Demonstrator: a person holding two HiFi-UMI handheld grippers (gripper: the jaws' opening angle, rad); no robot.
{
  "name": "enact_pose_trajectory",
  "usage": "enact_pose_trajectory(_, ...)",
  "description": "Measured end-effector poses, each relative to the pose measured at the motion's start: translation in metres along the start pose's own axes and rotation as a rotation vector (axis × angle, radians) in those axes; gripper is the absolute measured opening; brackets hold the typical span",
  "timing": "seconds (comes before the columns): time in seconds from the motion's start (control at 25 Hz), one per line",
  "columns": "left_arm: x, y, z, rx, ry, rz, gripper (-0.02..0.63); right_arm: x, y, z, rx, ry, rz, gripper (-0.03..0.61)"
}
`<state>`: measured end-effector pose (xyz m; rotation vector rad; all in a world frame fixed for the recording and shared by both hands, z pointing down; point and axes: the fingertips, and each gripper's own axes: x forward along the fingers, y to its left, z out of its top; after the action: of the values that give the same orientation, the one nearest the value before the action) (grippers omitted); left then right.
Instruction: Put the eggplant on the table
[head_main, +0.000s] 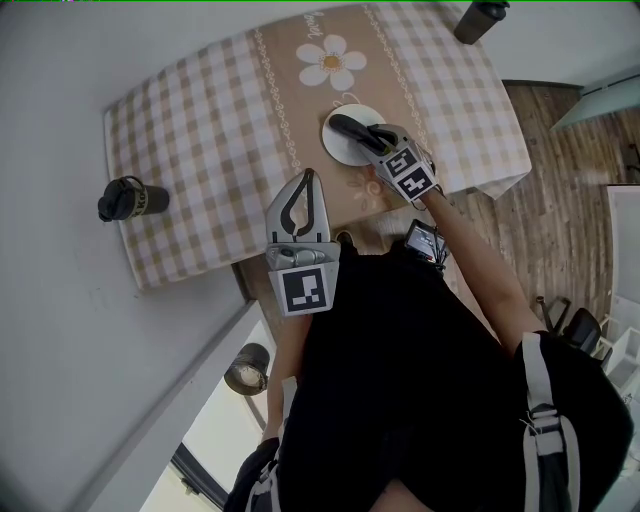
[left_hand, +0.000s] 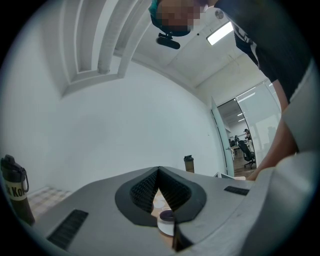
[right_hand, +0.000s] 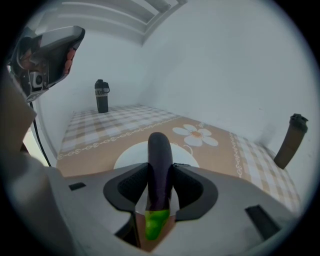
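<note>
A dark purple eggplant (right_hand: 160, 165) with a green stem (right_hand: 155, 224) sits lengthwise between the jaws of my right gripper (right_hand: 160, 172), which is shut on it. In the head view the eggplant (head_main: 344, 126) and right gripper (head_main: 366, 140) are over a white plate (head_main: 340, 150) on the checked tablecloth (head_main: 200, 150). I cannot tell whether the eggplant touches the plate (right_hand: 131, 153). My left gripper (head_main: 307, 178) hangs over the table's near edge, shut on nothing, its tips (left_hand: 159, 171) meeting.
One dark bottle (head_main: 130, 198) lies at the table's left side. Another (head_main: 478, 20) stands at the far right corner. A daisy print (head_main: 332, 60) marks the cloth beyond the plate. A round cup-like thing (head_main: 248, 368) is on the floor by the person's body.
</note>
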<state>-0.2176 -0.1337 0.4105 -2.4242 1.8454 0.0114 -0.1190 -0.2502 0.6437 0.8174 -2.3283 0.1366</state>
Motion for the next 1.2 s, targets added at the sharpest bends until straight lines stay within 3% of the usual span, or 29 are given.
enact_pose_trajectory(0.68,-0.005,0.005,-0.002,-0.021,-0.003,0.01,0.0,-0.001,0.005,0.004,0.029,-0.025,0.01,0.176)
enact_pose_trajectory(0.88,-0.006,0.006,0.004,-0.023,0.0,-0.002,0.0,-0.017,0.003,0.028,0.033,-0.069,0.002,0.176)
enact_pose_trajectory(1.2,0.003,-0.001,0.008,0.005,-0.013,-0.029,0.0,-0.067,-0.008,0.091,0.006,-0.243,-0.016,0.176)
